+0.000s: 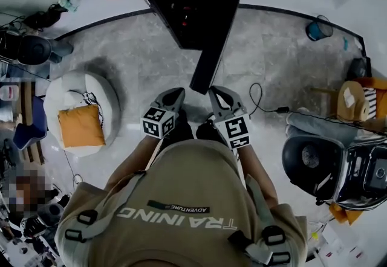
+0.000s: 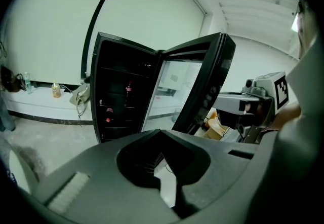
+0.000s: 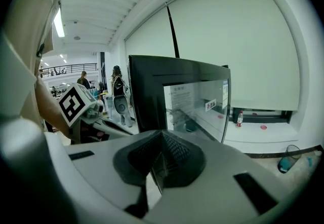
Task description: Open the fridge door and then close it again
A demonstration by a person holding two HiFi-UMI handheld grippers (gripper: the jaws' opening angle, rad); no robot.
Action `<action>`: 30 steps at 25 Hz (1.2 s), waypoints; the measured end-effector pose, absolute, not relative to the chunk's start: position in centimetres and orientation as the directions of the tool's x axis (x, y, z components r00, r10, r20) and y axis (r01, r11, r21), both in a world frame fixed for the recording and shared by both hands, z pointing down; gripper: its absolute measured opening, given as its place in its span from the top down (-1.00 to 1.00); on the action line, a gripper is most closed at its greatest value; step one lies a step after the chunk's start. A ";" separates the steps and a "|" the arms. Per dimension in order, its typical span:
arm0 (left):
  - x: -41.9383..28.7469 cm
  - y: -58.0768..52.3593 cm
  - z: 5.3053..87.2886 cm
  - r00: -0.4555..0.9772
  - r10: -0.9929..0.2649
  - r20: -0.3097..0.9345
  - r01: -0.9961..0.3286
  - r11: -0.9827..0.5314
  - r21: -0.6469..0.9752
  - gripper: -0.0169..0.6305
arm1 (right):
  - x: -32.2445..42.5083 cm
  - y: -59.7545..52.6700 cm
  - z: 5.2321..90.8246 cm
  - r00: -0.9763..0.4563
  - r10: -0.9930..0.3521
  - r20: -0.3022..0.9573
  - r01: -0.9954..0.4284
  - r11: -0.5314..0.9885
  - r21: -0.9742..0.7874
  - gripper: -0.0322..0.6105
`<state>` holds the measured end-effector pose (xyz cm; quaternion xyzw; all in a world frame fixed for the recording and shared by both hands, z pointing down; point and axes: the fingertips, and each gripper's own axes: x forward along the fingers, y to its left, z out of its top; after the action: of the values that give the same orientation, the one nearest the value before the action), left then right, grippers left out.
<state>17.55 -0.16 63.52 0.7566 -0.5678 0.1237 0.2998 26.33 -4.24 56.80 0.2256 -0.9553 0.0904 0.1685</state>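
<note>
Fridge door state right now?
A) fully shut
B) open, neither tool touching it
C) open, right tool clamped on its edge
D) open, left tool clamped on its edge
B: the fridge door stands swung out from the fridge, showing the shelves inside. The left tool and right tool are both held near the person's torso, jaws together on nothing and short of the door.

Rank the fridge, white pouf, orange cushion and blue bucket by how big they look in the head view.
Largest to smallest:
1. fridge, with its door open
2. white pouf
3. orange cushion, lying on the pouf
4. blue bucket, clearly the smallest
</note>
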 end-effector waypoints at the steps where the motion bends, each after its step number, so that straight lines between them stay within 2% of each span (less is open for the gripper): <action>1: 16.9 -0.2 63.2 0.315 -0.792 0.523 -0.936 -0.168 0.310 0.95 | 25.9 -4.2 56.7 -0.843 -0.396 0.363 -0.458 0.884 -0.098 0.89; 14: 7.4 -2.9 61.1 0.230 -0.843 0.486 -0.951 -0.087 0.298 0.95 | 18.3 -5.8 56.0 -0.851 -0.350 0.392 -0.413 0.906 -0.090 0.89; 30: -2.3 -3.4 59.6 0.195 -0.876 0.442 -0.964 -0.089 0.249 0.95 | 10.1 -6.9 55.8 -0.843 -0.358 0.403 -0.413 0.909 -0.056 0.89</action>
<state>-2.32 -3.45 59.61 0.7323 -0.6282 0.0897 0.2470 10.10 -6.86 55.78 0.2012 -0.9572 0.0705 0.1955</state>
